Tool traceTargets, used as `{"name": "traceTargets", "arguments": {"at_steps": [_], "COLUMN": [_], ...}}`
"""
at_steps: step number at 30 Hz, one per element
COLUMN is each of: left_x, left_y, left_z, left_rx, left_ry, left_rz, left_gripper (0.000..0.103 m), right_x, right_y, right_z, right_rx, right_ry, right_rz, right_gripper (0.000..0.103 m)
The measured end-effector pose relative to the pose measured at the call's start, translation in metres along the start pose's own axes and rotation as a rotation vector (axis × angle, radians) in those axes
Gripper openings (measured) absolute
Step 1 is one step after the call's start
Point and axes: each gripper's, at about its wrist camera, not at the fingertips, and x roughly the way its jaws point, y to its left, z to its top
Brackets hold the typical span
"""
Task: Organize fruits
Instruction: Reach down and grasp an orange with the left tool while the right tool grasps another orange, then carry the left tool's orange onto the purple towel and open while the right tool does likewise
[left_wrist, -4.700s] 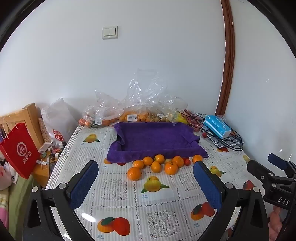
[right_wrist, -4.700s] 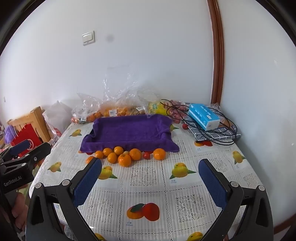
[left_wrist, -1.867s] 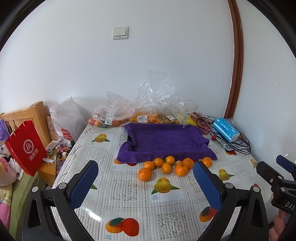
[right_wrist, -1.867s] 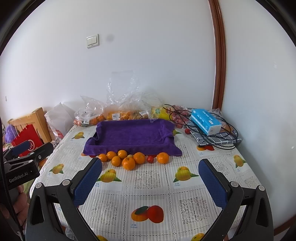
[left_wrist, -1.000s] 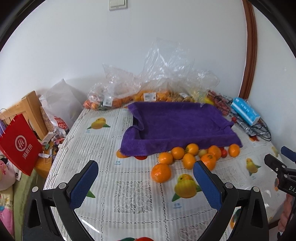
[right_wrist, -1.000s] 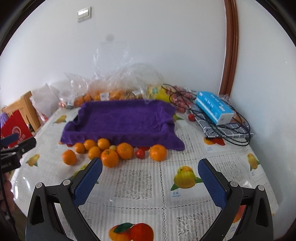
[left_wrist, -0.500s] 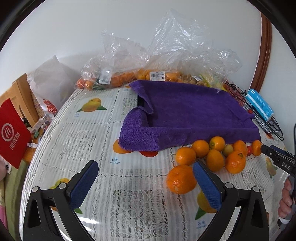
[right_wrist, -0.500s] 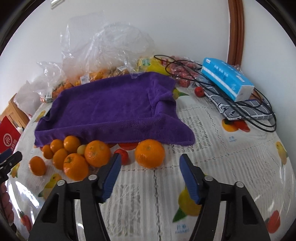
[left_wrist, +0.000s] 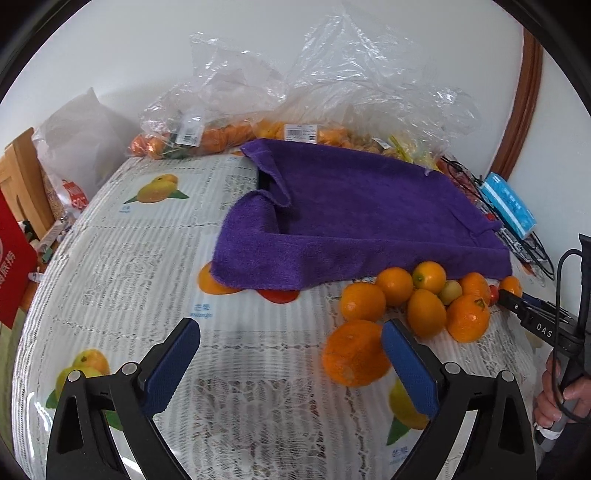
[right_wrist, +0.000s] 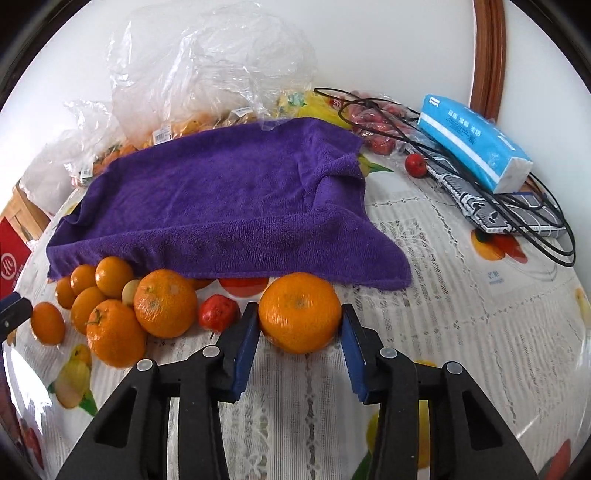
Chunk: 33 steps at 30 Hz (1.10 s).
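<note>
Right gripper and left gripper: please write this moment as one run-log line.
right gripper: closing around orange | left gripper: open, empty | purple towel: no fruit

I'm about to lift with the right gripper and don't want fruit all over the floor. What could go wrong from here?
The right gripper has its fingers against the sides of the large round orange, low on its curve, so it may slip out on lifting.

The small red fruit lies right beside the left-hand finger; a sideways move could send it rolling.

The open left gripper has one finger touching or nearly touching another loose orange and could nudge it.
</note>
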Motion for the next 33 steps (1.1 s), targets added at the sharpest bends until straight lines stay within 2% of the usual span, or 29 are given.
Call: {"name": "traceTargets", "arguments": {"at_steps": [3, 6, 11, 12, 14, 16, 26, 33], "left_x": [0.001, 0.01, 0.022, 0.023, 0.022, 0.022, 0.013, -0.006], "left_y": [-0.008, -0.019, -0.025, -0.026, -0.028, -0.029, -0.019, -0.012], "left_z": [-0.002, -0.005, -0.012, -0.014, -0.015, -0.016, -0.015, 0.003], "left_rx": [0.019, 0.048, 0.035, 0.04, 0.061, 0.062, 0.027, 0.009], "left_ry": [0.009, 0.034, 0.087, 0.084, 0.064, 0.062, 0.052, 0.003], "left_rz": [-0.049, -0.046, -0.07, -0.063, -0.038, -0.044, -0.085, -0.102], "left_gripper": [0.098, 0.095, 0.067, 0.066, 0.053, 0.042, 0.04, 0.04], "right_x": [-0.012, -0.019, -0.02, -0.018, -0.018, -0.017, -0.022, -0.049], "right_y": [-0.003, -0.005, 0.0, 0.0, 0.0, -0.001, -0.002, 0.009], "right_z": [-0.007, -0.013, -0.023, -0.025, -0.027, -0.026, -0.025, -0.006], "right_rx": [-0.006, 0.003, -0.018, -0.019, -0.014, -0.006, 0.012, -0.011], "right_ry": [-0.015, -0.016, -0.001, -0.001, -0.002, 0.0, -0.011, -0.081], "right_rz": [-0.008, 0.013, 0.033, 0.034, 0.04, 0.047, 0.055, 0.035], "right_gripper": [0.043, 0.043, 0.043, 0.043, 0.043, 0.043, 0.043, 0.043]}}
